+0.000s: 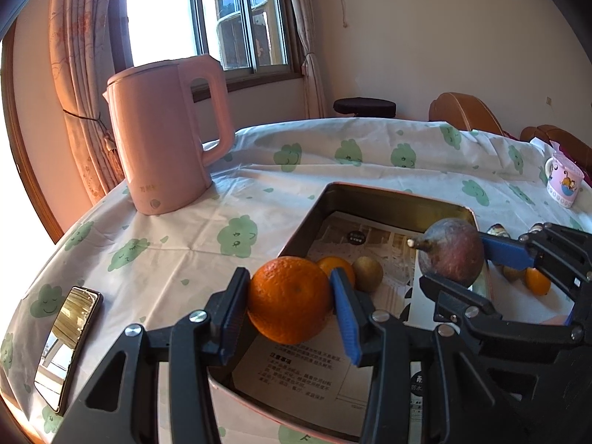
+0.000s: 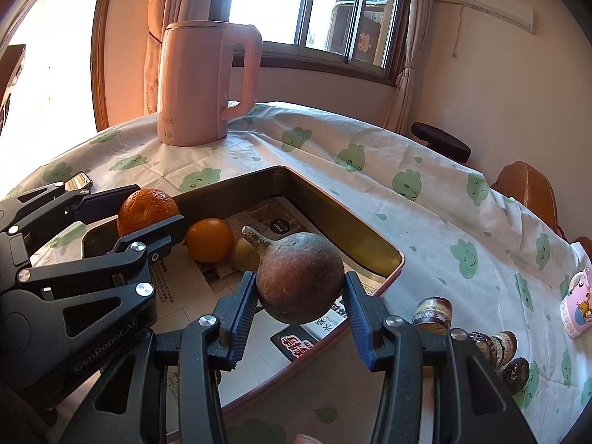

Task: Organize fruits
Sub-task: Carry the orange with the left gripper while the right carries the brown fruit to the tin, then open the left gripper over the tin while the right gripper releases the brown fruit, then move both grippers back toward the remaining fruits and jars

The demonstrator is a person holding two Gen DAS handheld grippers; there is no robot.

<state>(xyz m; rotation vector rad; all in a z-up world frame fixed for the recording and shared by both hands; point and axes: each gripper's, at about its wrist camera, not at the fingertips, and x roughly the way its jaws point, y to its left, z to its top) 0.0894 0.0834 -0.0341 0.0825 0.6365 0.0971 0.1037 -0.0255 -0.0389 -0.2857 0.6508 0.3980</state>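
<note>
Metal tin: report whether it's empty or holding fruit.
Holding fruit: a small orange and a yellowish fruit lie on the tin's paper liner.

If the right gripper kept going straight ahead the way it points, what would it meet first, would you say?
Probably the far wall of the tray: the right gripper, holding the brown fruit, points over the tray's inside toward it, though depth is unclear.

Strong daylight is admitted through the window (image 1: 207, 18) far ahead of the fingers, where the panes are blown out to white. A warm orange cast is thrown on the curtain (image 1: 81, 85) and kettle (image 2: 199, 85). Soft shadows are laid on the bench (image 2: 425, 199) beyond the fingertips. Heavy fisheye bending and dark vignetting are seen at the edges; focus is kept sharp throughout.
</note>
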